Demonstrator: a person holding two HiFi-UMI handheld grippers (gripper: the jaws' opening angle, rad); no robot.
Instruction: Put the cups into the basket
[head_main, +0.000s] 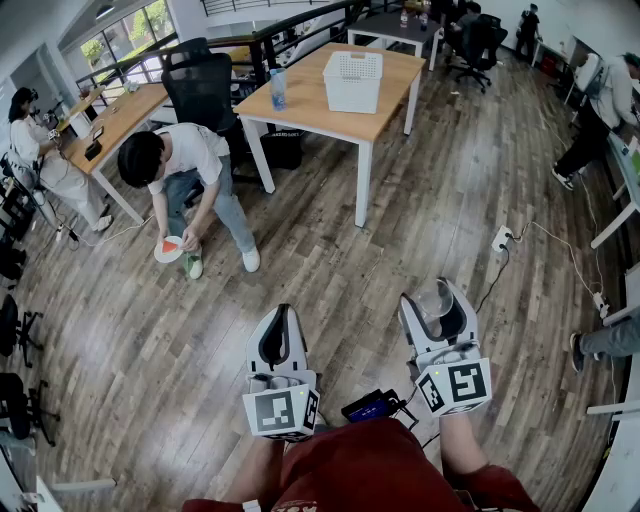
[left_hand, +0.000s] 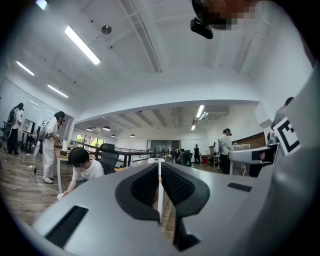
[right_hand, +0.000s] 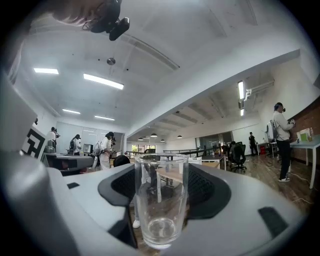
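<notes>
My right hand-held gripper (head_main: 437, 300) holds a clear glass cup (right_hand: 161, 200); my left hand-held gripper (head_main: 283, 315) is closed, empty. I judge this the carrying step: next I must reach the white basket (head_main: 352, 80) on the far table (head_main: 300, 115).

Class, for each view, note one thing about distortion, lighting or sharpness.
Head view: fisheye curves the floor boards; the table is evenly lit. Left gripper view: black corners, a glaring ceiling light. Right gripper view: the glass is sharp, its rim catching highlights.
</notes>
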